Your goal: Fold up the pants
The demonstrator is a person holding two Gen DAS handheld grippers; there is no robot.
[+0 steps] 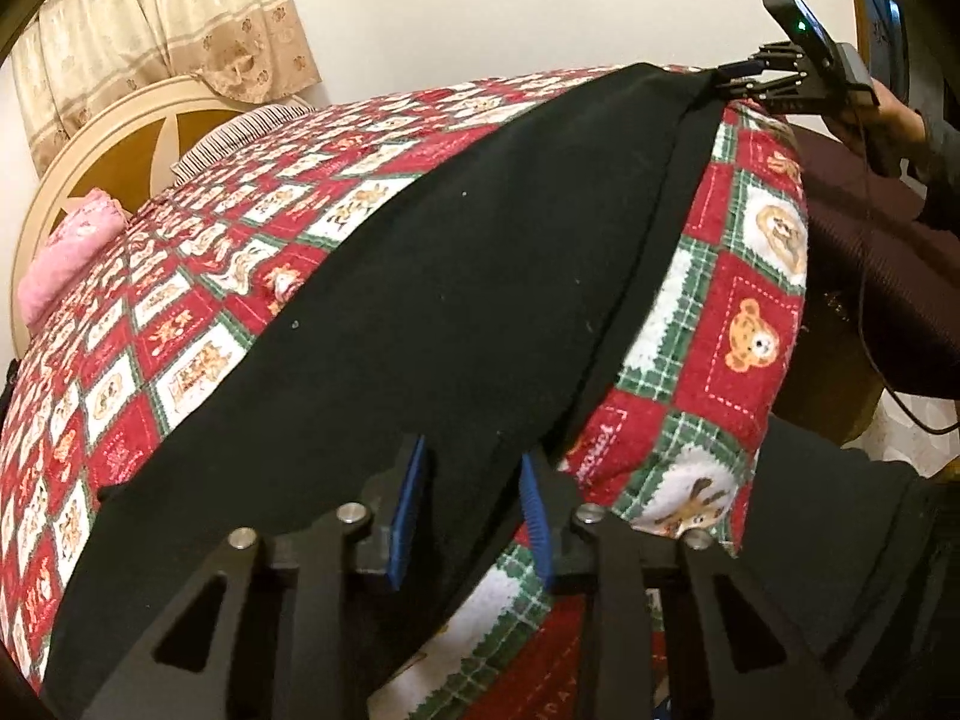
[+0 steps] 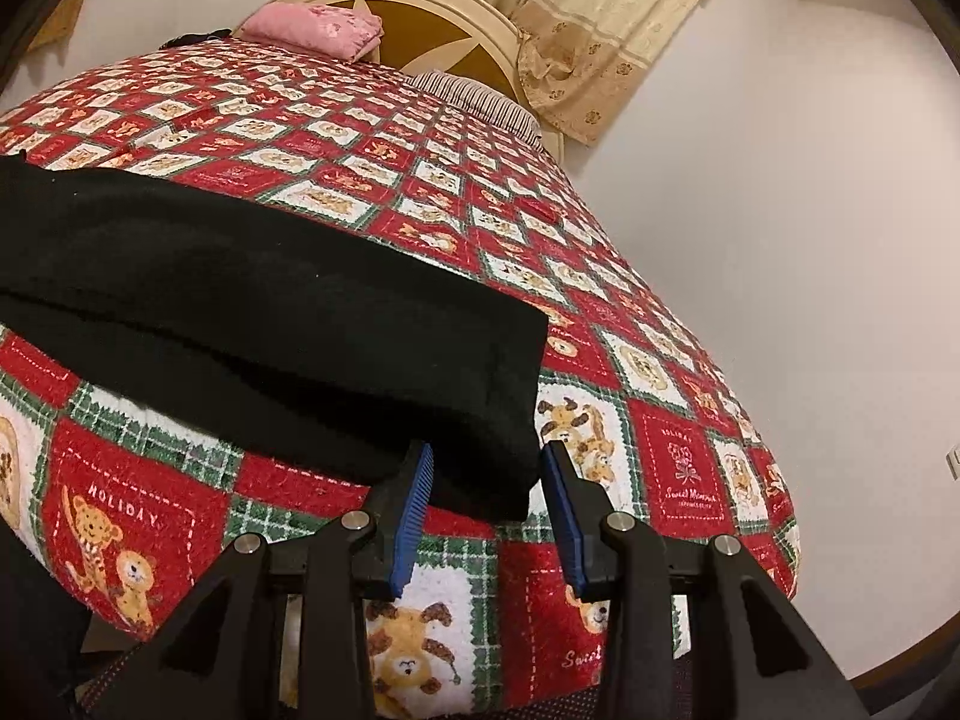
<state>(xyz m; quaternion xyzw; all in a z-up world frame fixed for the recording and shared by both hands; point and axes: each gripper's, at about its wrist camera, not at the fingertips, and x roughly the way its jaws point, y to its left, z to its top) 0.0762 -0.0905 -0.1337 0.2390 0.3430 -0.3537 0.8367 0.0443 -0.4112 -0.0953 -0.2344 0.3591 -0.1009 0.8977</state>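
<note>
Pants (image 1: 432, 300): black, spread flat along the near edge of the bed, one long band from one gripper to the other; a lengthwise fold line near the bed edge.
Bed cover (image 1: 180, 312): red, green and white checks with teddy bears, under the pants.
Left gripper (image 1: 474, 480): blue-padded fingers parted, straddling the near end of the pants; cloth between them, not pinched as far as can be seen.
Right gripper (image 2: 487, 474): fingers spread wide, one either side of the corner of the pants end; left pad at the cloth, right pad over bare bed cover.
Right gripper from the left camera: at the far end of the pants by the bed edge, held in a hand (image 1: 894, 114).
Pink cloth (image 2: 315, 30): folded, at the head of the bed.
Headboard (image 2: 456, 24): cream and brown, behind it.
Curtain (image 2: 606, 18): beige, patterned, by the white wall.
</note>
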